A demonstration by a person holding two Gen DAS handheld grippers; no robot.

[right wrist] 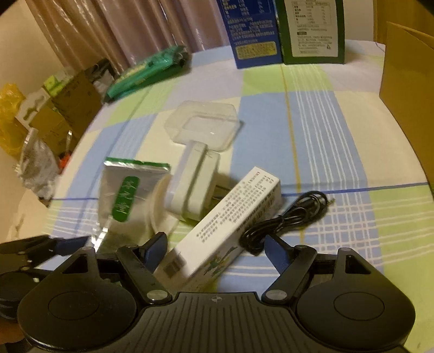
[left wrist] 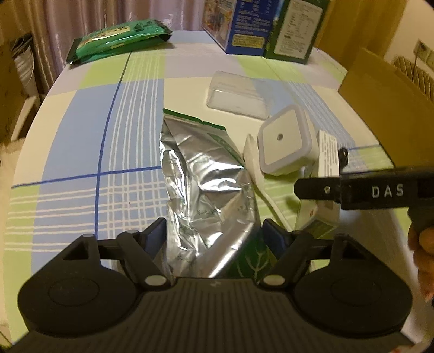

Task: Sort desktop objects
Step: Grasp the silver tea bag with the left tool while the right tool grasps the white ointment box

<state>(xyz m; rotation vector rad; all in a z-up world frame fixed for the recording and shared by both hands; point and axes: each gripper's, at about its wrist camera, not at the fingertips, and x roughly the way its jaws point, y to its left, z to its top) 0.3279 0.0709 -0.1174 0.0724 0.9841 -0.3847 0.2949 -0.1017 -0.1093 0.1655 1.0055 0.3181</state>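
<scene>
A crumpled silver foil pouch (left wrist: 206,184) with green trim lies on the checked tablecloth; it also shows in the right wrist view (right wrist: 127,195). My left gripper (left wrist: 214,233) is open, its fingers on either side of the pouch's near end. A white square night light (left wrist: 284,141) sits right of the pouch and shows in the right wrist view (right wrist: 190,184). A white printed carton (right wrist: 227,220) lies between the open fingers of my right gripper (right wrist: 215,247). A coiled black cable (right wrist: 284,217) lies beside the carton. The right gripper's finger (left wrist: 352,190) reaches in from the right.
A clear plastic tray (left wrist: 238,95) lies behind the night light. A green packet (left wrist: 119,40) lies at the far left. A blue box (left wrist: 236,24) and a green box (left wrist: 295,27) stand at the back. A cardboard box wall (right wrist: 407,95) stands at the right.
</scene>
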